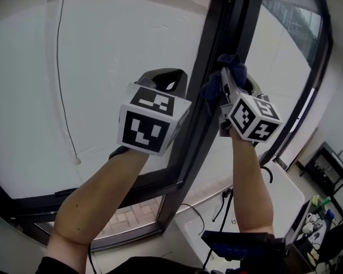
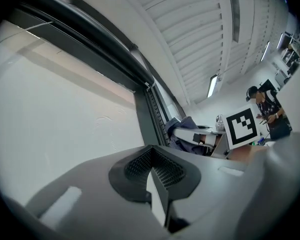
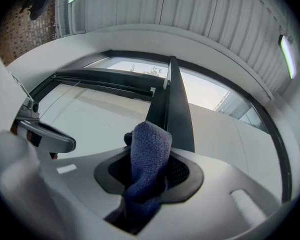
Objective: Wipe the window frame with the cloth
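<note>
Cloth clamped in right claw hides its tips; left claw closed, empty, beside window frame.

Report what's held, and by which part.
The right hand-held gripper clamps the cloth by its bunched lower part; the left hand-held gripper holds nothing.

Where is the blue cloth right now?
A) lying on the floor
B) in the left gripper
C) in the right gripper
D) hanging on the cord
C: the right gripper is shut on the blue cloth, up by the dark window frame, while the left gripper is shut with nothing in it.
</note>
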`<state>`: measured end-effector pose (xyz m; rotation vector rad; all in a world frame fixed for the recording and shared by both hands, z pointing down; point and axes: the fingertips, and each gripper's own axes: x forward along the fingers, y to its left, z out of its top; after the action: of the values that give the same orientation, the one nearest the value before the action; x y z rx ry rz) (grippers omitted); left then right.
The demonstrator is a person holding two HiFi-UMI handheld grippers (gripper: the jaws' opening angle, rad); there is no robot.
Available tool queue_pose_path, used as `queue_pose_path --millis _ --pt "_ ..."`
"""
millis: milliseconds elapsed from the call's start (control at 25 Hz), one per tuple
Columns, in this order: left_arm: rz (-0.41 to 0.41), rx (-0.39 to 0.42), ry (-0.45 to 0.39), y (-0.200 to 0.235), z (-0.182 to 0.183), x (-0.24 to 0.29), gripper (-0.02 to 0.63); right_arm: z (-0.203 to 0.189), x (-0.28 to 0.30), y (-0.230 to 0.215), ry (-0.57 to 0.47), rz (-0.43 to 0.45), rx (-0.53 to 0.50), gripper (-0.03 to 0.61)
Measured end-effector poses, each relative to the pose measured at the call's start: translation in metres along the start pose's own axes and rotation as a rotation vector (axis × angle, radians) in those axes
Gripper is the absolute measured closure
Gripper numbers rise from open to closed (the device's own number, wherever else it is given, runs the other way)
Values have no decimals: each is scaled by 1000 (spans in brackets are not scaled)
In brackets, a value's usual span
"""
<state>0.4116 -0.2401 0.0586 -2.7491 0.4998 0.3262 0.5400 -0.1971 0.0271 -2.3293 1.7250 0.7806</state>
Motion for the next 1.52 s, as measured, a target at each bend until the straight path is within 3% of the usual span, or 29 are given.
queue_pose_path --millis 280,600,880,1360,1520 --pt "-40 -23 48 -9 -36 1 620 -27 -14 -1 59 -45 -7 445" --pt "-87 -140 60 -1 -68 -4 620 -65 -31 15 157 -55 -51 443" --pt "-104 -139 89 -10 -96 -9 620 -101 -50 22 186 -66 -10 443" --pt "-66 -211 130 -32 -128 -11 620 -145 -71 31 240 16 15 443" --pt "-62 -193 166 -49 -149 -10 620 -163 -78 34 254 32 29 443"
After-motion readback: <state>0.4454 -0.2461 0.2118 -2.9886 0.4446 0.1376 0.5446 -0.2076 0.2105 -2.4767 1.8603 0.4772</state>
